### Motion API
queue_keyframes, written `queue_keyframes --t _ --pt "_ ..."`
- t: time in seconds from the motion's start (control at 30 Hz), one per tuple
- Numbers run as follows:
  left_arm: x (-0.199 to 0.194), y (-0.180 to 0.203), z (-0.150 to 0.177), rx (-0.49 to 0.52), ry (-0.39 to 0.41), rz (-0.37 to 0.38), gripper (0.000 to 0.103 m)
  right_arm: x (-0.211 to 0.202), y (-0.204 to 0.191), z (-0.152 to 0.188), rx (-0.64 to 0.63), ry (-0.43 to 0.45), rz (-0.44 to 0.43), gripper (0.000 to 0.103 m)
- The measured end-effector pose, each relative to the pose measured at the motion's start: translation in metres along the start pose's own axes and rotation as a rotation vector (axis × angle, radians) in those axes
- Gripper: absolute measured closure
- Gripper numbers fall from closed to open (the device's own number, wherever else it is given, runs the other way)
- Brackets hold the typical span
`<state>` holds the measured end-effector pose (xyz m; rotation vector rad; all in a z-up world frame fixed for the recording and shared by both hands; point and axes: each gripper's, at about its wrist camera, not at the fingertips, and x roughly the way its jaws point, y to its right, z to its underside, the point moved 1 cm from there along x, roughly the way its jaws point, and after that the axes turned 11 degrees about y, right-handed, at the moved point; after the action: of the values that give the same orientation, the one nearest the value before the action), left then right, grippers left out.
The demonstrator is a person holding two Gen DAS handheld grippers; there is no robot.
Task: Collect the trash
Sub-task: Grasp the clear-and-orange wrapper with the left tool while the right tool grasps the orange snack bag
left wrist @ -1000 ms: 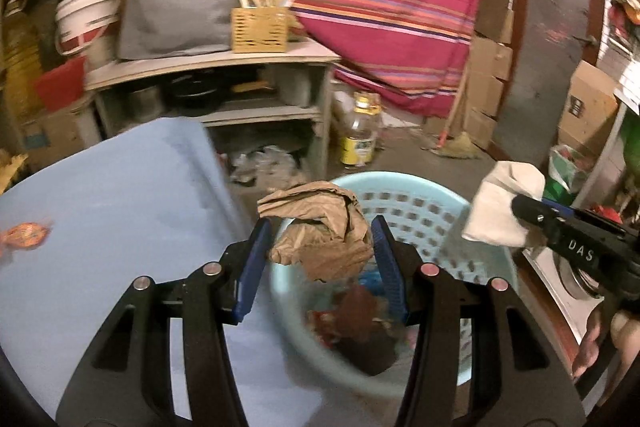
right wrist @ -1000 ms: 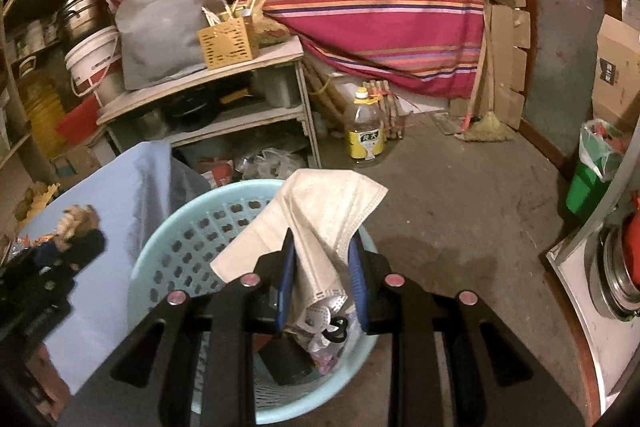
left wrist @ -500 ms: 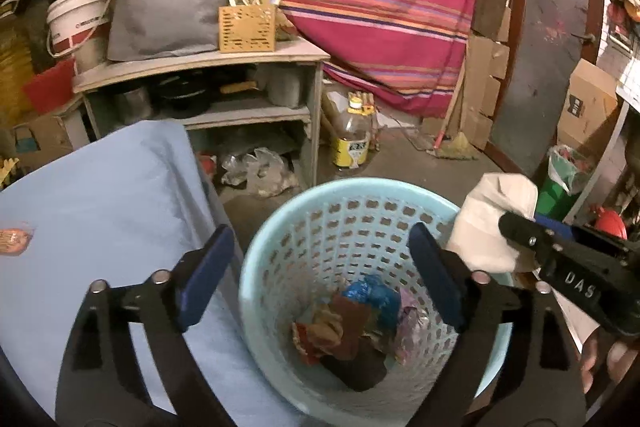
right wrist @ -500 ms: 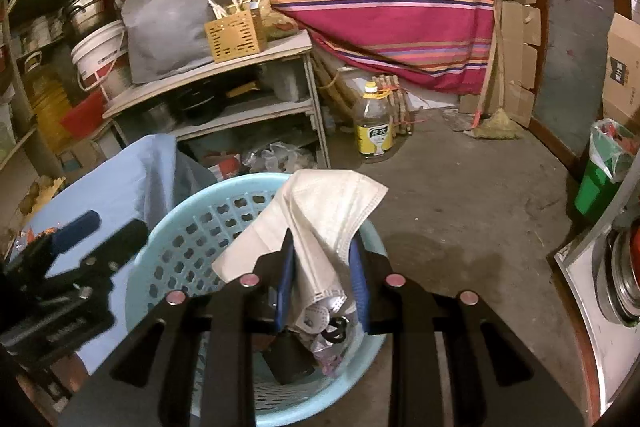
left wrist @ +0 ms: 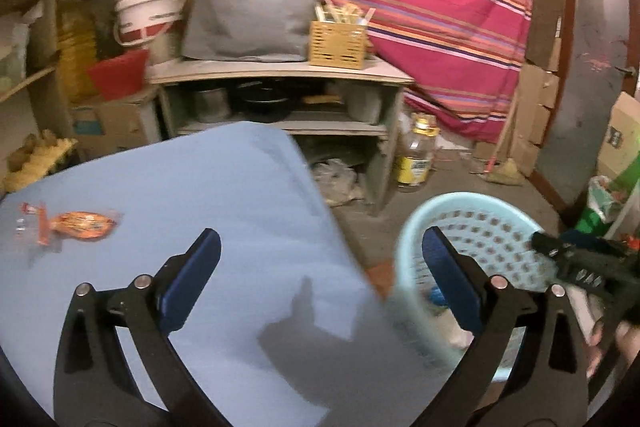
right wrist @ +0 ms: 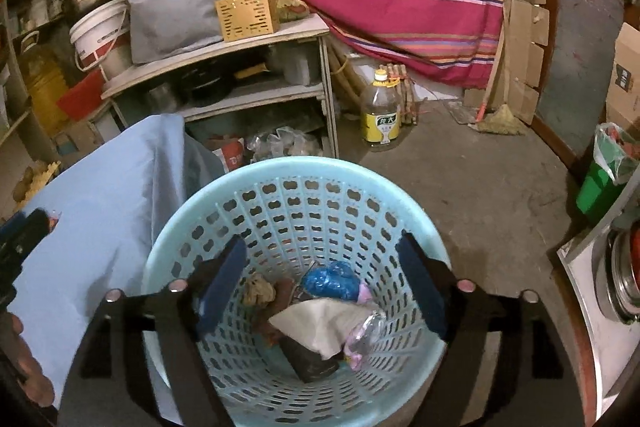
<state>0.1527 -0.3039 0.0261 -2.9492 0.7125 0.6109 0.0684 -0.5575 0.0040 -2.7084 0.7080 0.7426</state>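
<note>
Drop step done: right claw (right wrist: 320,283) just sprung open, empty, above basket (right wrist: 256,175), white tissue (right wrist: 316,323) lying inside. Left claw (left wrist: 320,283) just opened too, empty, over table (left wrist: 240,187). Next, probably: reach away from basket to orange wrapper (left wrist: 80,225).

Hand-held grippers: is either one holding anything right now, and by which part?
Nothing is held. The left hand-held gripper is open over the blue cloth; the right hand-held gripper, jaws just opened, is empty above the basket.
</note>
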Motion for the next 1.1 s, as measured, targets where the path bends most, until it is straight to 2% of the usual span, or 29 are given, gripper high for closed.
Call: queue_keyframes --t 0.17,0.33,0.43,0.47,0.6,0.67,0.73,0.9,1.0,1.1 --pt "-0.010 -0.060 -0.002 -0.003 0.011 -0.082 0.006 -0.005 -0.027 -0.003 0.011 0.030 0.010 0.009" --pt "-0.014 -0.134 -0.003 -0.030 0.011 -0.191 0.005 0.001 -0.078 0.000 -0.032 0.043 -0.011 0.009" --pt "-0.011 -0.187 -0.004 -0.095 -0.001 -0.249 0.005 0.007 -0.111 0.002 -0.064 0.061 -0.018 0.007" --pt "-0.009 -0.206 -0.004 -0.120 -0.008 -0.278 0.005 0.009 -0.121 0.003 -0.069 0.064 -0.028 0.004" --pt "0.000 -0.267 0.001 -0.141 -0.055 -0.387 0.005 0.016 -0.159 0.004 -0.068 0.070 -0.085 0.004" --pt "0.003 -0.293 0.005 -0.162 -0.072 -0.418 0.005 0.020 -0.180 0.004 -0.071 0.096 -0.112 0.004" --pt "0.010 -0.316 0.011 -0.190 -0.101 -0.424 0.005 0.026 -0.200 0.006 -0.089 0.091 -0.126 0.004" --pt "0.030 -0.358 0.030 -0.197 -0.173 -0.446 0.006 0.046 -0.245 0.008 -0.133 -0.007 -0.138 0.004" --pt "0.037 -0.372 0.039 -0.204 -0.200 -0.426 0.006 0.051 -0.266 0.006 -0.119 -0.024 -0.163 0.004" --pt "0.047 -0.381 0.041 -0.216 -0.211 -0.394 0.006 0.056 -0.289 0.004 -0.141 -0.013 -0.153 0.004"
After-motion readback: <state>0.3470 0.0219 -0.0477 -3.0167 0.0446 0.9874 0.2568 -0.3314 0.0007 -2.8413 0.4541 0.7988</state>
